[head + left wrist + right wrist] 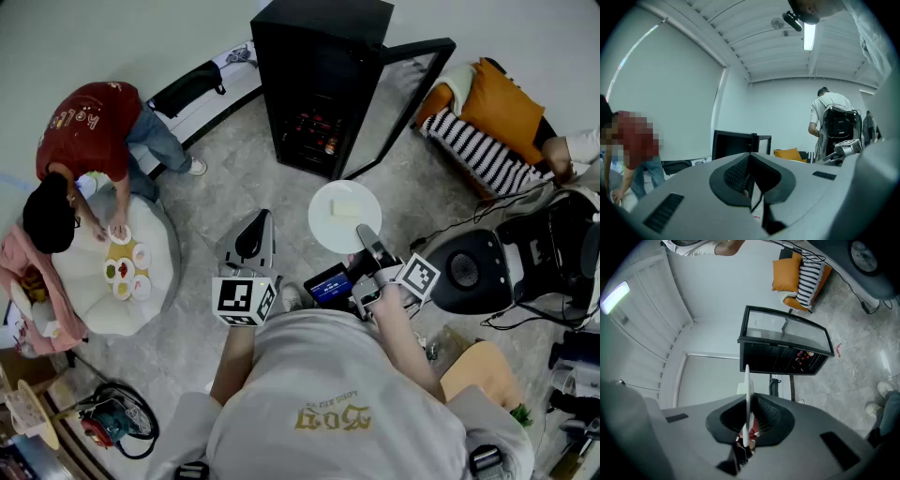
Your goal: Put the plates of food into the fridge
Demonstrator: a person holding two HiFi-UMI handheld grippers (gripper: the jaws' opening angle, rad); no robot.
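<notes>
Plate (323, 223) rim sits clamped in right tongs (365, 234); left tongs (262, 221) closed, empty.

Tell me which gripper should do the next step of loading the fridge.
Right. The right gripper is clamped on the rim of the white plate of food, which points toward the open fridge. The left gripper is shut with nothing between its jaws.

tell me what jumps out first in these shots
A white plate carrying a pale block of food, pinched at its rim in the jaws of the right gripper, sits mid-frame in the head view. Just beyond stands a black fridge with its glass door swung open. At left, a person in red bends over small plates on a white cushion.
</notes>
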